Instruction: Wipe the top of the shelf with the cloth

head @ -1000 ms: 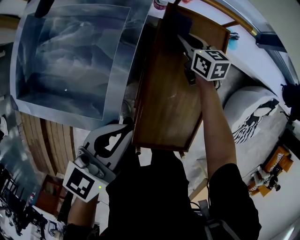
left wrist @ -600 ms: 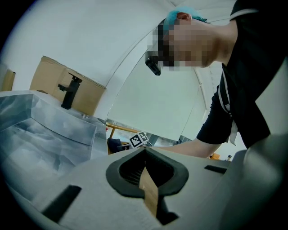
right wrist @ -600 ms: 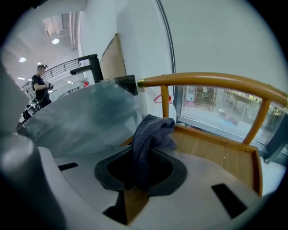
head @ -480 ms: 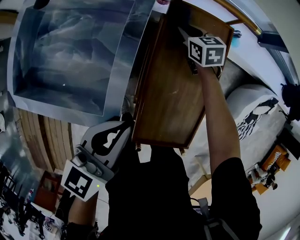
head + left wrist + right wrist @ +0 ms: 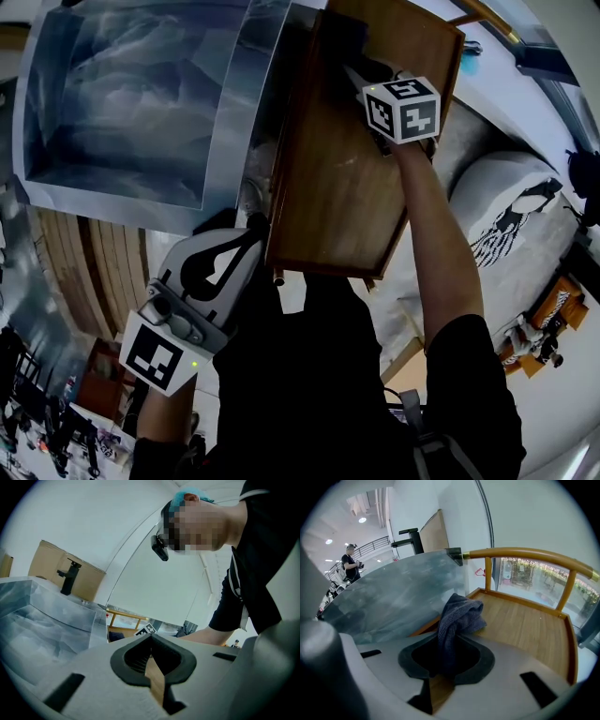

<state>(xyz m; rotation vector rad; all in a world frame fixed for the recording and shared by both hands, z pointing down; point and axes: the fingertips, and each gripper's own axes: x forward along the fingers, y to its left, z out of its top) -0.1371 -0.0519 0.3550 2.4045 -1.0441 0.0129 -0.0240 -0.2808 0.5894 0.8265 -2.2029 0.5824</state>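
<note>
The brown wooden shelf top [image 5: 333, 187] runs up the middle of the head view. My right gripper [image 5: 361, 70], under its marker cube, reaches over the shelf's far end and is shut on a dark blue-grey cloth [image 5: 349, 42]. In the right gripper view the cloth [image 5: 459, 616] hangs bunched from my right gripper [image 5: 449, 641] and lies on the wood [image 5: 525, 625] near the far left corner. My left gripper [image 5: 251, 234] is held low, off the shelf's near left corner, with its jaws together and nothing in them [image 5: 151, 637].
A large grey marbled basin [image 5: 141, 103] with a black tap [image 5: 410, 538] stands against the shelf's left side. A wooden rail [image 5: 534, 555] rims the shelf's far and right edges. A white patterned cushion [image 5: 511, 225] lies to the right. A person [image 5: 350, 562] stands far off.
My right gripper has slid the cloth farther along the shelf top, toward the far left corner. The left gripper has stayed low by the near corner.
</note>
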